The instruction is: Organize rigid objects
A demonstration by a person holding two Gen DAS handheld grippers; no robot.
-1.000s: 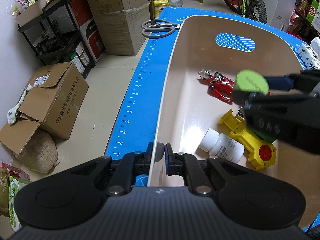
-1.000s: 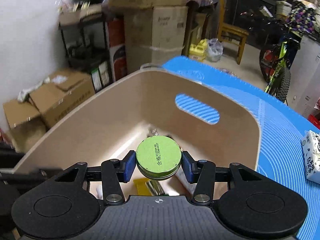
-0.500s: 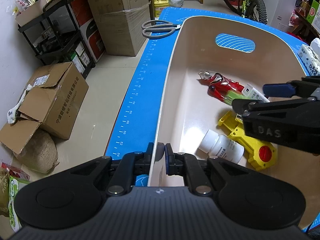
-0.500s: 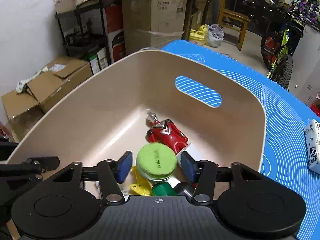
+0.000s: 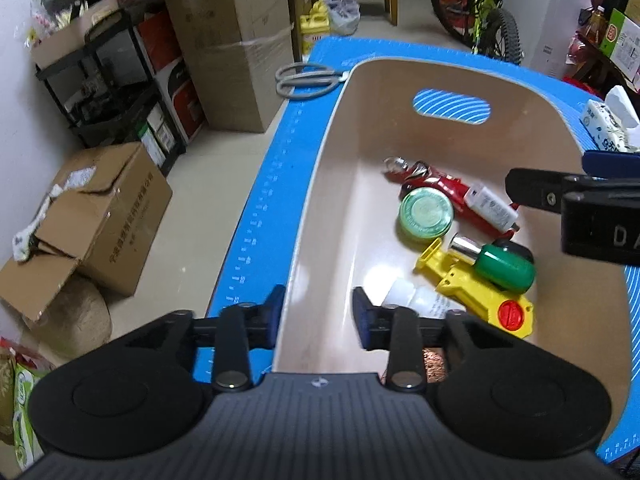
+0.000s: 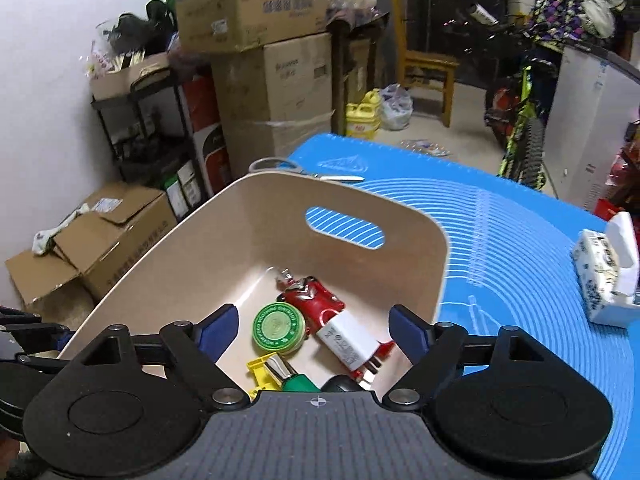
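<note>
A beige bin (image 5: 332,168) stands on the blue mat (image 5: 256,216). Inside lie a green round tin (image 5: 426,210), a red toy car (image 5: 444,188), a white charger (image 5: 490,208), a yellow plastic tool (image 5: 480,300), a green-and-black bottle (image 5: 504,266) and a white bottle (image 5: 416,300). My left gripper (image 5: 318,314) straddles the bin's near left wall; its jaws are opening and the pads stand clear of the wall. My right gripper (image 6: 314,328) hovers over the bin, jaws opening wide with nothing between them, the tin (image 6: 279,329) lying below.
Grey scissors (image 5: 308,78) lie on the mat beyond the bin's far left corner. A tissue pack (image 6: 608,272) sits on the mat to the right. Cardboard boxes (image 5: 100,216) and a black shelf stand on the floor left of the table.
The right gripper let go of the green tin, which dropped into the bin beside the red car, and then rose. The left gripper's jaws parted from the bin's wall.
</note>
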